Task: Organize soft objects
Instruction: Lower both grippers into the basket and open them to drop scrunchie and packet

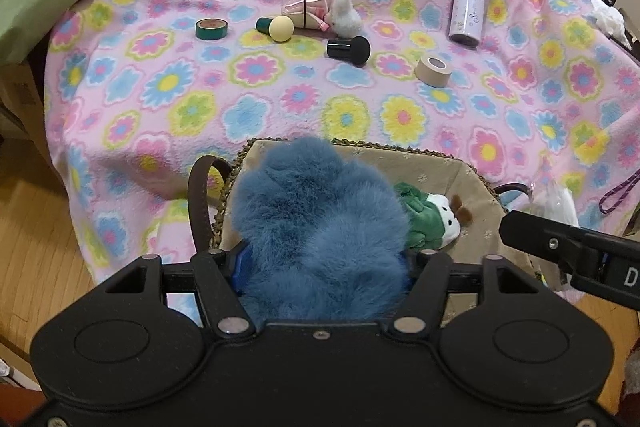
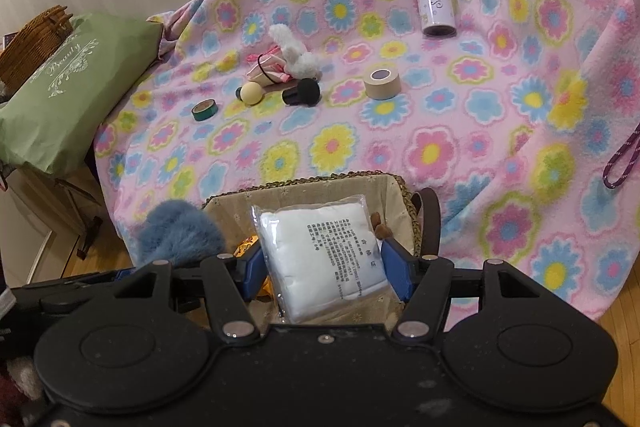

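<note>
While both hover over basket (image 1: 472, 171), left gripper (image 1: 320, 267) fingers clamp blue fluff (image 1: 316, 223), right gripper (image 2: 326, 263) fingers clamp white packet (image 2: 320, 259) at six o'clock, likely for drop-in.

Blue fluffy plush (image 1: 320, 227) over basket (image 1: 440, 163) – white packet (image 2: 324, 255) likewise.
</note>
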Demonstrator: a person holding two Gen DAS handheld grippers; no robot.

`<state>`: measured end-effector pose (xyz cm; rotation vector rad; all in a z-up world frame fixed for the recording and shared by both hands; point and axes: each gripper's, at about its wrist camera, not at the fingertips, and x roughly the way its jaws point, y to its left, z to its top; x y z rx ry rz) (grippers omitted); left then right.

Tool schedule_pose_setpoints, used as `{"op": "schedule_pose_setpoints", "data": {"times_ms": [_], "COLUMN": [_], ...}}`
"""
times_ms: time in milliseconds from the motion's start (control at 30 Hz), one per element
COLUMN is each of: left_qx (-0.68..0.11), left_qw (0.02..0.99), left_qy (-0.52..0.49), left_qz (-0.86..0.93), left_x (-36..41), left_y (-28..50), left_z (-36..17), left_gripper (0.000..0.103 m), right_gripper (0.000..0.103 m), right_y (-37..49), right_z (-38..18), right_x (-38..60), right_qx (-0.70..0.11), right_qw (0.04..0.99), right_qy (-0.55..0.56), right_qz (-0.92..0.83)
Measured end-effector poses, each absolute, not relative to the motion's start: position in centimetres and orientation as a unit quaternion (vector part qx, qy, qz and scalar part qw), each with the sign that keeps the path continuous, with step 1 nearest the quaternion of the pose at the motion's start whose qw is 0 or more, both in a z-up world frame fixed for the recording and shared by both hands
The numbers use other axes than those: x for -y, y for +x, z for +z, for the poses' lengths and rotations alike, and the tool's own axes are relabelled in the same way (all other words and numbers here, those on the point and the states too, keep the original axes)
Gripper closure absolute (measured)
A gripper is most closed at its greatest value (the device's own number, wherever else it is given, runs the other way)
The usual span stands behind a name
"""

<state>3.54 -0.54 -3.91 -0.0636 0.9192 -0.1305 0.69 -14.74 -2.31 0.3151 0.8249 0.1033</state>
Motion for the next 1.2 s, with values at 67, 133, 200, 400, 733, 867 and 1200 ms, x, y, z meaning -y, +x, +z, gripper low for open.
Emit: {"op": "schedule_pose_setpoints", "data": {"times_ms": [67, 133, 200, 400, 733, 867, 1200], "left_qx": [-0.442, -0.441, -0.443, -0.443, -0.435, -0.436, -0.435], "left_qw": [0.895, 0.895, 0.894, 0.894, 0.898, 0.898, 0.899], "left_qy": [-0.028, -0.029, -0.029, -0.028, -0.025, -0.024, -0.021], "left_qz": [-0.058, -0.057, -0.056, -0.056, -0.059, -0.059, -0.056], "left_x": [0.62, 0.59, 0.59, 0.64, 0.66, 0.61, 0.68], "left_y": [3.49, 3.48, 3.56, 3.59, 3.40, 3.42, 3.37], "left_z": [-3.88, -3.87, -3.91, -3.89, -3.64, -3.64, -3.57], "left_gripper": [0.038, 0.037, 0.037, 0.031, 0.025, 0.025, 0.025], "right_gripper": [0.040, 0.037, 0.034, 0.026, 0.026, 0.025, 0.016], "right_y": [0.68, 0.68, 0.68, 0.62, 0.49, 0.47, 0.20], "right_z": [-2.21, -2.15, -2.16, -2.11, -1.96, -1.95, -1.57], "right_x": [14.63, 14.75, 14.88, 14.92, 15.00, 15.02, 15.20], "right_qx": [-0.397, -0.395, -0.394, -0.392, -0.387, -0.387, -0.377], "right_qw": [0.904, 0.905, 0.905, 0.906, 0.909, 0.909, 0.914], "right_qy": [0.150, 0.148, 0.149, 0.151, 0.149, 0.149, 0.142], "right_qz": [0.052, 0.052, 0.053, 0.055, 0.049, 0.049, 0.042]}}
